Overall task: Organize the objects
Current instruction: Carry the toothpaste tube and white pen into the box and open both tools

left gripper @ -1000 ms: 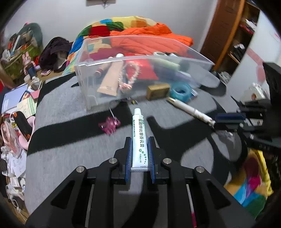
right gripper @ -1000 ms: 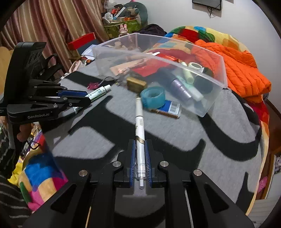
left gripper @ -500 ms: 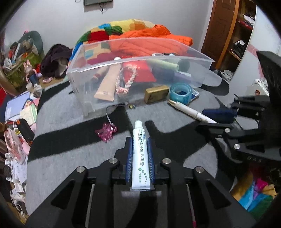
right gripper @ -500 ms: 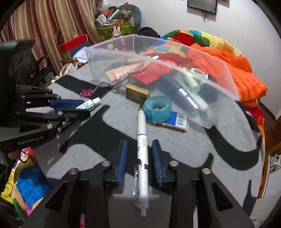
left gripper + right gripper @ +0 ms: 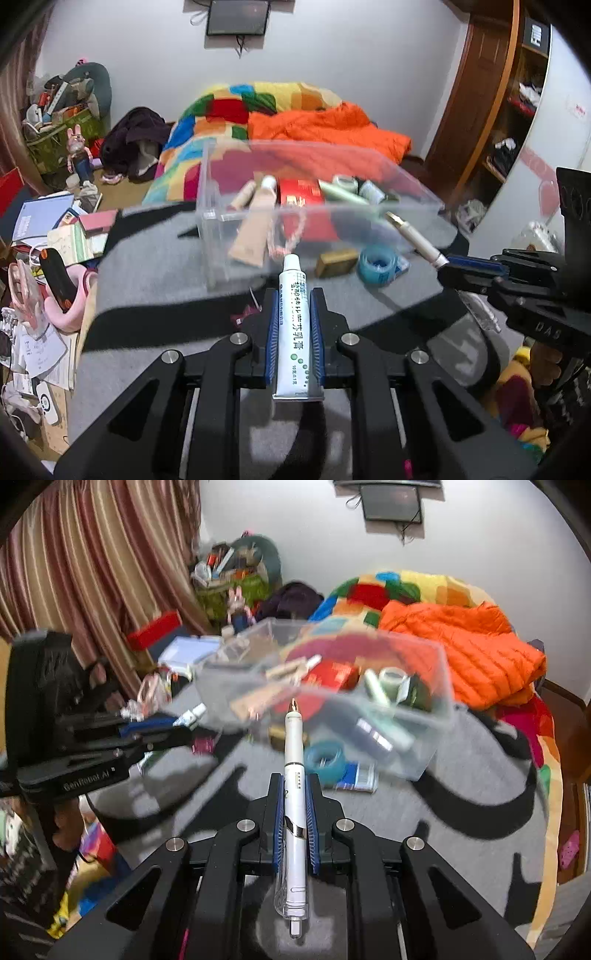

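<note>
Left hand-held gripper (image 5: 294, 332) clenched on a white tube of ointment (image 5: 293, 325), cap end pointing forward past the blue pads, flat crimped end toward the camera, lifted clear of the grey surface (image 5: 155, 266). Right hand-held gripper (image 5: 295, 819) clamped on a white pen (image 5: 294, 812), tip forward and raised, clip end toward the camera; jaws closing tight on the barrel. Just ahead of both, a clear plastic bin (image 5: 214, 206) holding a beige tube (image 5: 255, 229), a red box (image 5: 301, 192), a bead bracelet and small bottles. Between bin and grippers, on the surface: a small gold box (image 5: 336, 262), a roll of blue tape (image 5: 376, 264), a blue card (image 5: 358, 777), a pink trinket (image 5: 203, 744). Beyond the bin, an orange jacket (image 5: 461, 653) on a patchwork quilt (image 5: 236, 103).
</note>
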### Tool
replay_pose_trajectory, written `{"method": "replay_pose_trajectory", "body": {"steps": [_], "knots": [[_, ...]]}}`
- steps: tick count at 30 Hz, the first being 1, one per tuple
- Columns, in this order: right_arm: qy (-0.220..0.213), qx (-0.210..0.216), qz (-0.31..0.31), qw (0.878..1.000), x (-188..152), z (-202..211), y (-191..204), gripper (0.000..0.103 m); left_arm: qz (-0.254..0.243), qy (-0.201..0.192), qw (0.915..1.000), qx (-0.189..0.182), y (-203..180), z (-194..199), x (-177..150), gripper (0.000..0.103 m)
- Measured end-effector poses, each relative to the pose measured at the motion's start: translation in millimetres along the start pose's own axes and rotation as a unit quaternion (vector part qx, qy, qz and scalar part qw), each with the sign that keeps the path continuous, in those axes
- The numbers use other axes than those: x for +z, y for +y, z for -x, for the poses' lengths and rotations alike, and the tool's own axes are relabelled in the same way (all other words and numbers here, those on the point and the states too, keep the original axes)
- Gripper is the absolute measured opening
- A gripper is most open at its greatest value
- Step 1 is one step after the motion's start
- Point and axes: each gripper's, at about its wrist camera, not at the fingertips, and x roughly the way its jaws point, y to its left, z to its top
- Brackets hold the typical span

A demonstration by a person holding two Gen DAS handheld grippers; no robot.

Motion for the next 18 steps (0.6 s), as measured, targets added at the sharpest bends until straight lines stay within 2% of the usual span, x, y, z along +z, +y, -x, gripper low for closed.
{"method": "replay_pose_trajectory", "body": {"steps": [5,9,18], "knots": [[-0.035,-0.004,-0.021,0.999,22,12,-9,0.01,0.0,-0.025,0.9994,0.025,-1,7,15,0.016],[-0.058,-0.021,-0.046,0.997,38,15,-22,0.01,0.004,-0.035,0.9991,0.022,0,9,29,0.016],[-0.054,-0.048,-0.084,0.994,63,-4,-50,0.01,0.017,-0.041,0.9987,0.024,6,0,57,0.016]]}}
